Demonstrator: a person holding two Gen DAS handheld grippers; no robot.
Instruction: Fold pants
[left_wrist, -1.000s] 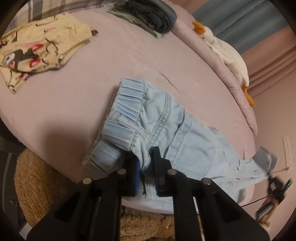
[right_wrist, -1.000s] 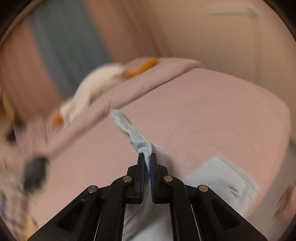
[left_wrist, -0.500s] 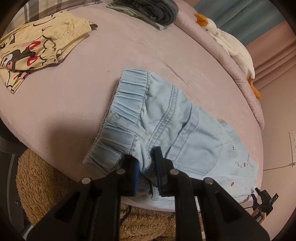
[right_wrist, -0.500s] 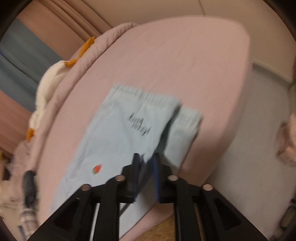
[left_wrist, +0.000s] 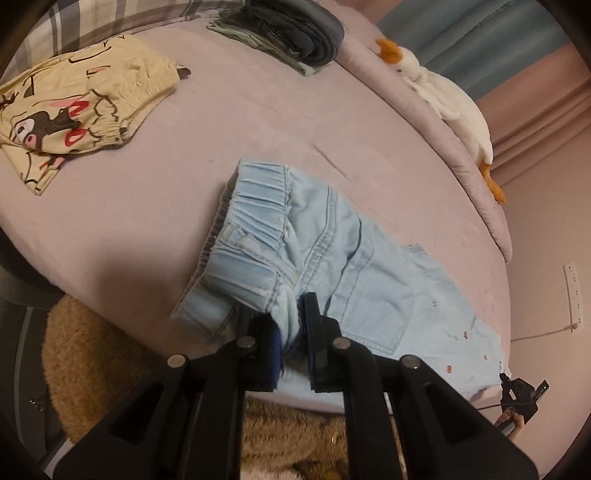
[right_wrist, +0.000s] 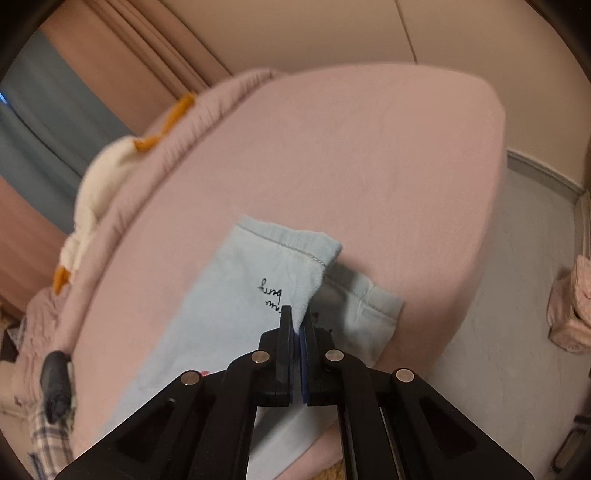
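My left gripper (left_wrist: 291, 325) pinches the waistband of the light-blue pants (left_wrist: 343, 266), which lie on the pink bed (left_wrist: 184, 184); my right gripper (right_wrist: 297, 325) clamps a leg hem. The denim looks soft, light and limp: best gripped at seams.

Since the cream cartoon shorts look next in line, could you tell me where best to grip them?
Take the cream cartoon shorts at the gathered elastic waistband, coming from the side that faces the light blue pants. That edge is thick and ruffled, so it probably gives the jaws more to pinch than the flat printed fabric.
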